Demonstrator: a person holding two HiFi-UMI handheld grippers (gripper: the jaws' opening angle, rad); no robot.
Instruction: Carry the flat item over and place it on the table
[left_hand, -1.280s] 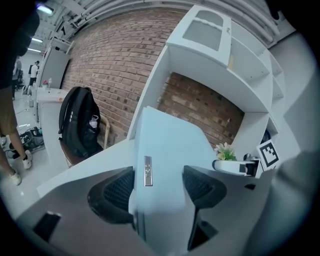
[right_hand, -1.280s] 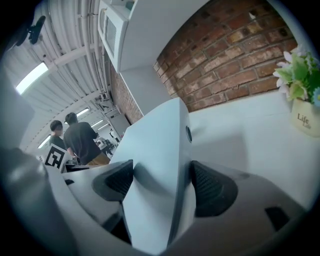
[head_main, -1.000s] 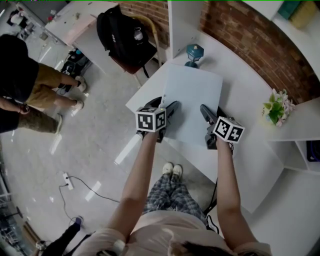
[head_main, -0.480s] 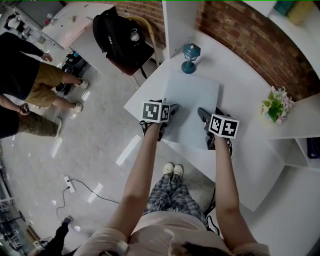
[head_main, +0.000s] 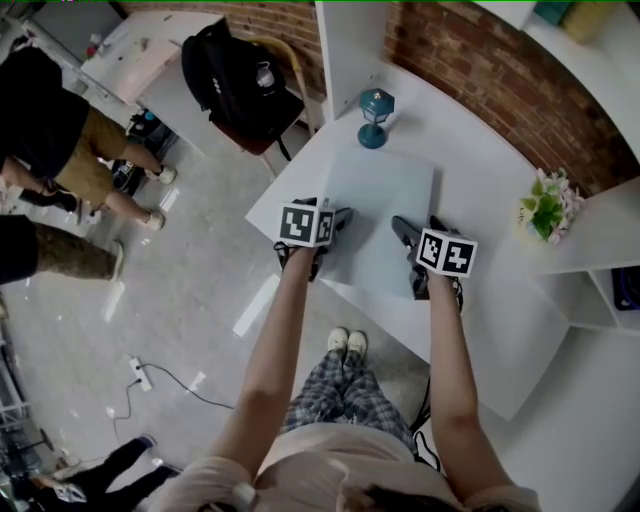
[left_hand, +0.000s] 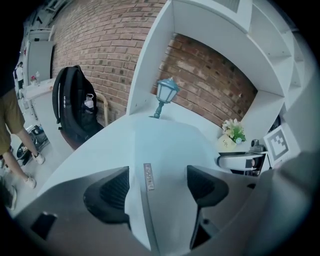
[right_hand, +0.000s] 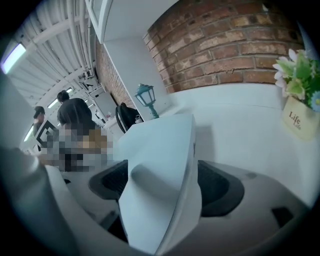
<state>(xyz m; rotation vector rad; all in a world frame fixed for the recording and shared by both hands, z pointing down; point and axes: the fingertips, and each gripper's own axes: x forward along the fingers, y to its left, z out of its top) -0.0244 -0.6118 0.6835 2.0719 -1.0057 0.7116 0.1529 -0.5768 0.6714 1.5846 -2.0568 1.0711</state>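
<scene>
White panel (head_main: 385, 200) on table (head_main: 480, 190), lantern (head_main: 374, 117) beyond; left tongs (left_hand: 155, 184), right tongs (right_hand: 161, 186) just opened, panel between.

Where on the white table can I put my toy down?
Bare tabletop lies between the flat white panel and the small pot of pale flowers, and at the near right end of the white table. It is crowded by the teal lantern.
</scene>
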